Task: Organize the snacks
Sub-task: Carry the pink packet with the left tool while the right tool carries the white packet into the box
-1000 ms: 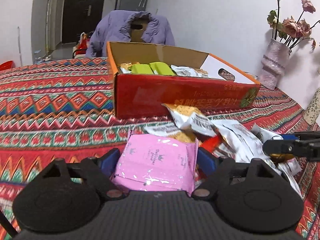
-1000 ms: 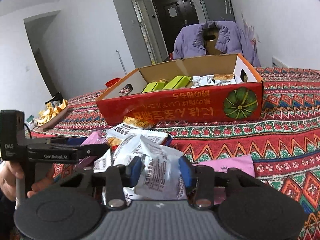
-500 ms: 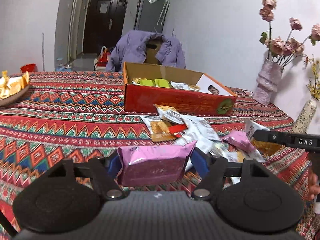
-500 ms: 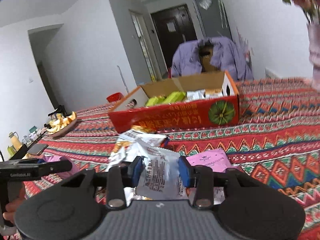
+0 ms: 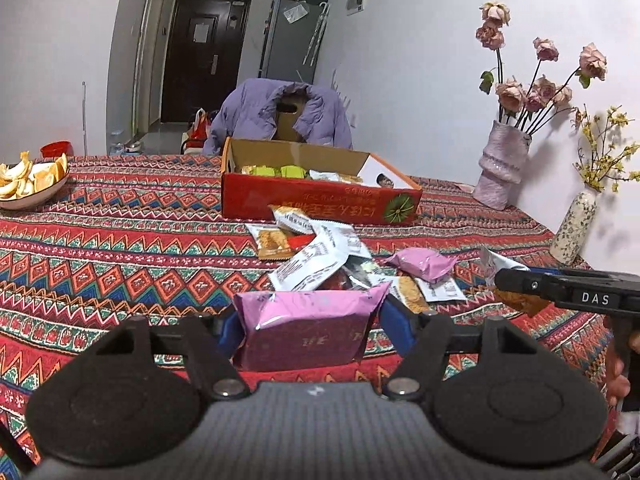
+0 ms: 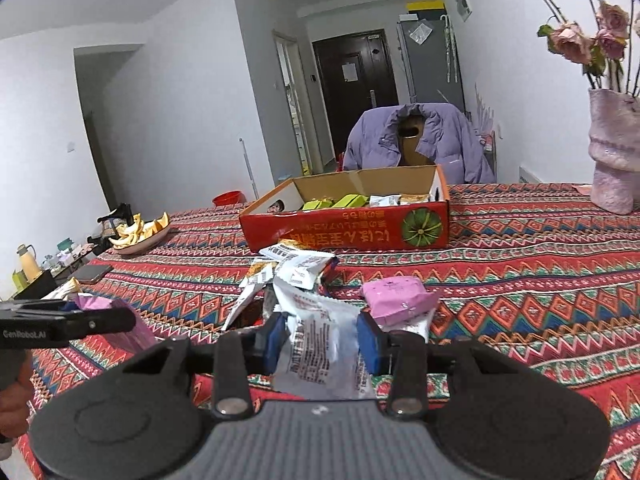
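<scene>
Pink packets number two: one clamped in the left gripper (image 5: 310, 330), one loose at frame centre; the right gripper (image 6: 322, 344) pinches a white packet (image 6: 320, 354), its print unreadable.

The right tool (image 5: 568, 294), seen at the right edge of the left wrist view, carries the white letters "DAS" on its black body. In the right wrist view the left tool (image 6: 60, 326), at the left edge, bears "GenRobot.AI" in small pale letters. The red box (image 6: 348, 230) far on the worktop has a row of yellow characters printed upside down along its near side, beside a round green pumpkin picture; the characters cannot be read. Print on the white snack packets (image 6: 320, 344) is too small to make out.
</scene>
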